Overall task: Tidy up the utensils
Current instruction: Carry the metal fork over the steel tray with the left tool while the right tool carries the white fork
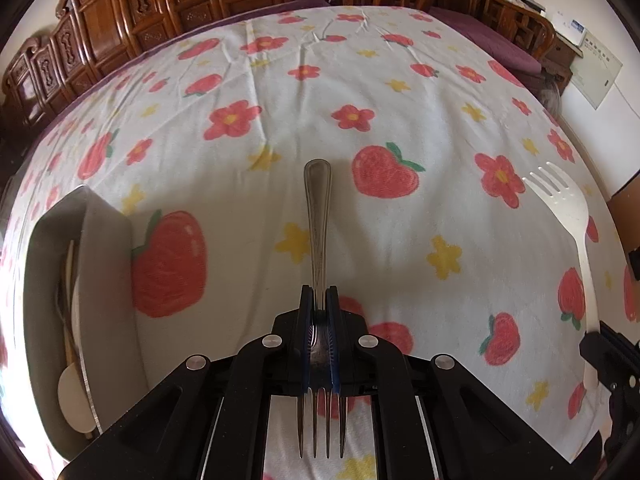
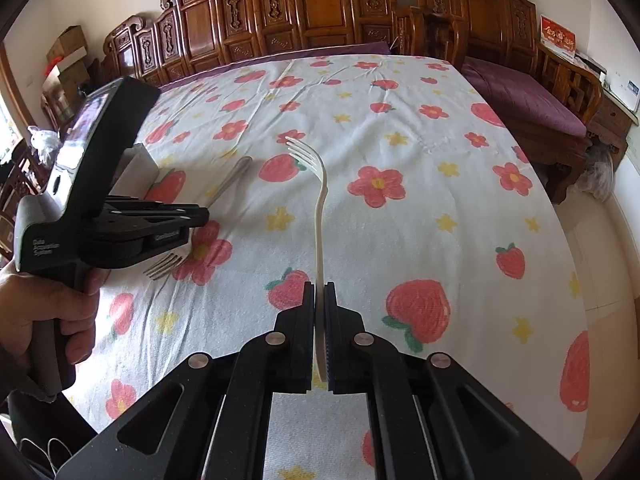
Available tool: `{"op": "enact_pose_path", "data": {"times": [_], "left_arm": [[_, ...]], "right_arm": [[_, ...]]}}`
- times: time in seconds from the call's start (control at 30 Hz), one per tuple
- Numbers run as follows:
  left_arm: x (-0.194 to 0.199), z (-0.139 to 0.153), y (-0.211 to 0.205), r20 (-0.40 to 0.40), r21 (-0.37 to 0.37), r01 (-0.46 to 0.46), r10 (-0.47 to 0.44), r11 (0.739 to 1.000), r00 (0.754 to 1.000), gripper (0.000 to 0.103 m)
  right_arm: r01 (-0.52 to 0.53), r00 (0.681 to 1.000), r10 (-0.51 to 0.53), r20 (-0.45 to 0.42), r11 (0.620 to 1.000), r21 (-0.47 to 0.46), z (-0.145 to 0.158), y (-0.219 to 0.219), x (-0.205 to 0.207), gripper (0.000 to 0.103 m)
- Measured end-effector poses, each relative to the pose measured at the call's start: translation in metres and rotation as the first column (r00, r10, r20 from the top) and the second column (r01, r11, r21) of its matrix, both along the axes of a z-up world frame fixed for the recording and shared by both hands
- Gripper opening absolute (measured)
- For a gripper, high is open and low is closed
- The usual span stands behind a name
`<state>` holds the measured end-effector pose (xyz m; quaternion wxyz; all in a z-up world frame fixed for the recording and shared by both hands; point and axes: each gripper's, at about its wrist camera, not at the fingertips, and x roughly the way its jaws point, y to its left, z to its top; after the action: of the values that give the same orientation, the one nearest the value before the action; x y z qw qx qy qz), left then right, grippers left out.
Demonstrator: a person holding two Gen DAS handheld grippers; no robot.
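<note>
My left gripper [image 1: 319, 300] is shut on a metal fork [image 1: 317, 216], handle pointing forward and tines back toward the camera, held above the tablecloth. It also shows in the right wrist view [image 2: 192, 216] with the metal fork [image 2: 230, 182] in it. My right gripper [image 2: 319, 292] is shut on the handle of a white plastic fork [image 2: 320, 196], tines forward and up. The white fork also shows at the right of the left wrist view [image 1: 572, 216]. A grey utensil holder [image 1: 104, 240] stands at the left, with wooden and white utensils inside.
The table wears a white cloth with strawberries and flowers [image 1: 360, 80]. Carved wooden furniture [image 2: 300, 12] stands behind the table. A bench with a purple cushion [image 2: 528, 100] is at the right. The grey holder's corner [image 2: 140, 168] shows behind the left gripper.
</note>
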<state>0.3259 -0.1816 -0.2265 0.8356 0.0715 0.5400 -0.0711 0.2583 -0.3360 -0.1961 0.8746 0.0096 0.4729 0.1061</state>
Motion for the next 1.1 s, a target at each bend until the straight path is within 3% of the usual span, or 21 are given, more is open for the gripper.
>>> {"op": "enact_pose_path", "data": {"times": [0.5,1.1], "left_arm": [[-0.039,0.046,0.030,0.089,-0.016,0.040,-0.038,0.999,0.995,0.006],[-0.068,0.093,0.074,0.161,-0.070,0.008,0.004,0.998,0.987,0.006]], "right_arm": [[-0.021,1.000,0.021,0.015,0.999,0.027,0.006,0.008,-0.005,0.005],[-0.089,0.995,0.086,0.052,0.993,0.074,0.029,0.036,-0.021,0.005]]}}
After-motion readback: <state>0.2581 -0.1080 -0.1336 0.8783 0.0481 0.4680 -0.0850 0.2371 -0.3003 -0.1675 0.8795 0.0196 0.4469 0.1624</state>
